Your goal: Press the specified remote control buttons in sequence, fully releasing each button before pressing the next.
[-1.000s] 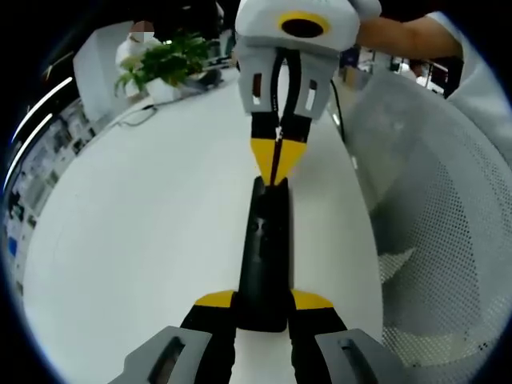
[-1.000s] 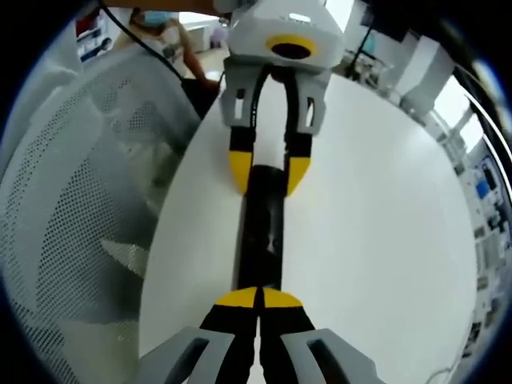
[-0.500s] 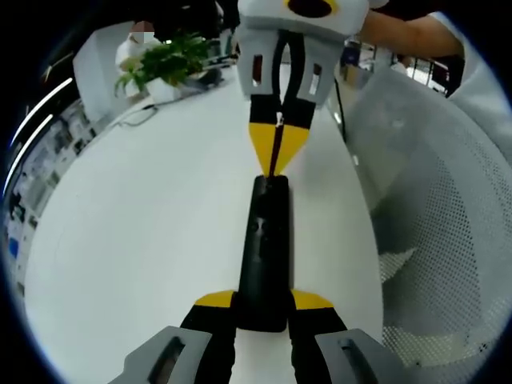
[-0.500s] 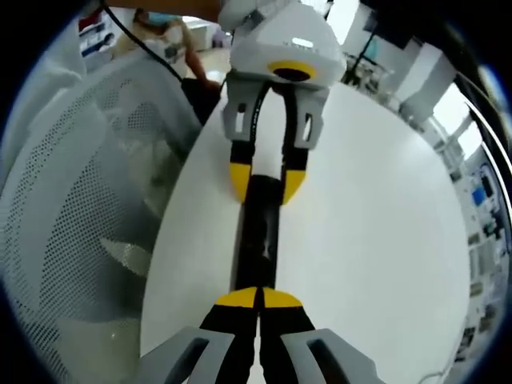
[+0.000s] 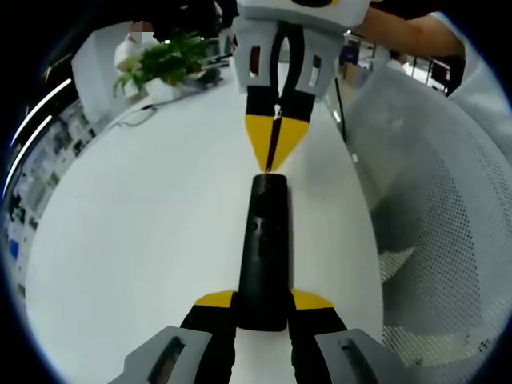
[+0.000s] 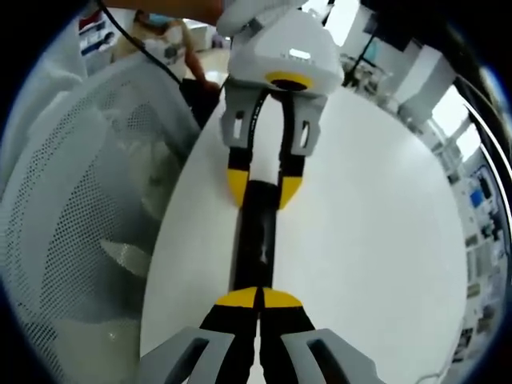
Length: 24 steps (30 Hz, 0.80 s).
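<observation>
A black remote control [image 5: 264, 248] lies lengthwise on the white table [image 5: 144, 240]. My left gripper [image 5: 264, 308] is shut on its near end, one yellow-tipped jaw on each side. My right gripper [image 5: 274, 152] comes in from the top of the left gripper view, shut, its yellow tips pointing down at the remote's far end. Whether they touch it I cannot tell. In the right gripper view my right gripper [image 6: 258, 298] is shut over the near end of the remote [image 6: 256, 240], and the left gripper [image 6: 262, 190] clamps the far end.
A white mesh chair [image 5: 448, 240] stands close beside the table edge, also seen as mesh chair [image 6: 80, 200]. A potted plant [image 5: 164, 60] and a cable [image 5: 144, 116] sit at the table's far side. A person [image 6: 168, 40] is in the background.
My right gripper has drawn back a little from the remote: its tip overlapped the remote's end before and now sits just at it. The left gripper and remote have held still.
</observation>
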Each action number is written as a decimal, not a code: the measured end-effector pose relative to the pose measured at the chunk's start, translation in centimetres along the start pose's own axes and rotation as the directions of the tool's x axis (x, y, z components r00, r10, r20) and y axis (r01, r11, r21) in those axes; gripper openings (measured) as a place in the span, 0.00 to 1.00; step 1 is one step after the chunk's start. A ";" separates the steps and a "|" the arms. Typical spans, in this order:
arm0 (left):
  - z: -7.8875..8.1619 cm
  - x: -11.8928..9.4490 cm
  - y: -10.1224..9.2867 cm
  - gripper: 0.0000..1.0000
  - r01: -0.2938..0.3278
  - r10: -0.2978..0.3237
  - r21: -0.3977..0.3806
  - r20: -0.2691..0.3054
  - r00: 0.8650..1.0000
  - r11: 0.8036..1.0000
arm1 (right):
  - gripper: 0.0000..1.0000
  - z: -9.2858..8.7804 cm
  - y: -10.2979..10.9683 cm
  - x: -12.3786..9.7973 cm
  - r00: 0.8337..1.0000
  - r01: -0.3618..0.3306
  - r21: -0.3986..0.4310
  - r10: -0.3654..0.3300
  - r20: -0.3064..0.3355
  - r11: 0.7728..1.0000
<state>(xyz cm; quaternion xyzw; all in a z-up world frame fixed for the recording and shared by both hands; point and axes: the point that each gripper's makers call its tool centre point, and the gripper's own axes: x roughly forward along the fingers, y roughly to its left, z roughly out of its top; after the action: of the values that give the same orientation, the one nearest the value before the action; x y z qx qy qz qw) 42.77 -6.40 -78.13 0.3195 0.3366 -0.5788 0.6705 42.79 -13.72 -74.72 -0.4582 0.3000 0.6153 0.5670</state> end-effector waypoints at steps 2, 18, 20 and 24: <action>0.0 0.0 0.0 0.24 -0.001 0.001 -0.001 0.002 1.000 1.000 | 0.00 0.1 0.0 0.1 1.000 -0.003 -0.002 0.003 0.001 1.000; 0.0 0.1 0.0 0.24 0.007 -0.006 -0.011 0.007 1.000 1.000 | 0.00 -0.1 0.1 1.4 1.000 -0.030 -0.011 0.030 -0.001 0.999; -0.1 0.1 0.1 0.24 0.008 -0.007 -0.011 0.008 1.000 1.000 | 0.00 -0.1 0.1 1.6 0.999 -0.035 -0.012 0.035 -0.002 0.999; 0.0 0.1 0.1 0.24 0.007 -0.007 -0.012 0.010 1.000 1.000 | 0.00 -0.1 0.1 1.8 0.999 -0.042 -0.014 0.042 -0.003 0.999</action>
<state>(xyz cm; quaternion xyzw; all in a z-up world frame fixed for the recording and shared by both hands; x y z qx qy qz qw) 42.86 -6.43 -78.23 0.3116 0.3379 -0.5809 0.6718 42.83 -13.09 -76.47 -0.4565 0.3061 0.6286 0.5502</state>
